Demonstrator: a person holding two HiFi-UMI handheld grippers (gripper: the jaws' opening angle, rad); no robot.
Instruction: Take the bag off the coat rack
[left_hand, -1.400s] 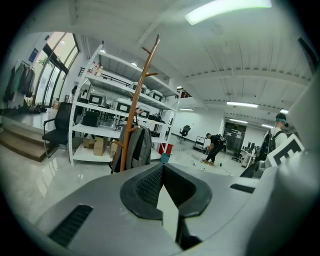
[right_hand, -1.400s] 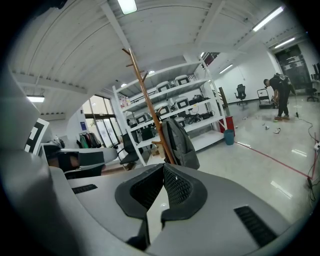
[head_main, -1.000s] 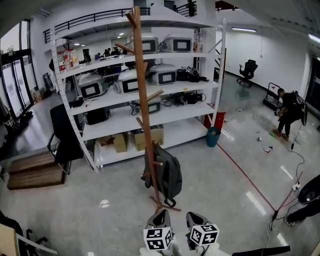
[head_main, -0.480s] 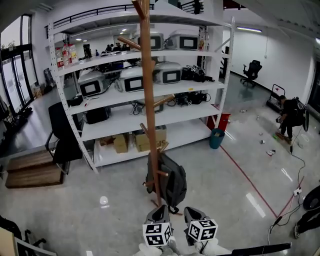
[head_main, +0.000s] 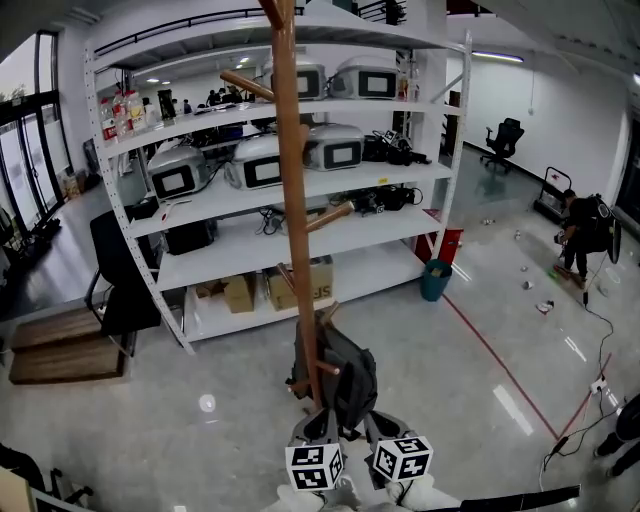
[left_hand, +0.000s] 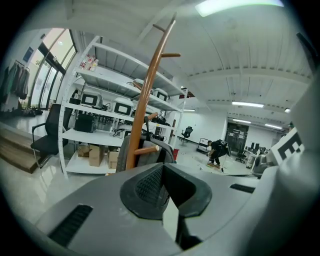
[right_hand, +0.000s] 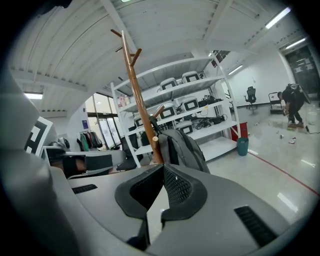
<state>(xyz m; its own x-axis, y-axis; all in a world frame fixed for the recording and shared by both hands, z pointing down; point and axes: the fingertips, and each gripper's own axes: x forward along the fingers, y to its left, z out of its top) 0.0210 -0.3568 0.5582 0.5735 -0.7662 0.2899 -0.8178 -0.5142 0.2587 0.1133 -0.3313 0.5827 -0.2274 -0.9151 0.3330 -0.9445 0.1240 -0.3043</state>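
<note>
Big white shelving unit (head_main: 455, 150) across the back. In front, tall wooden coat rack (head_main: 293, 180), upright. Low on its pole, dark grey bag (head_main: 350, 375), hanging off a short peg (head_main: 328, 368). Down at the bottom edge of the head view, left gripper (left_hand: 163, 167) and right gripper (right_hand: 163, 167), side by side, near the bag, not touching. Both sets of jaws pressed together, nothing between.

No legible text; print on cardboard box (head_main: 306, 284) too blurred.
</note>
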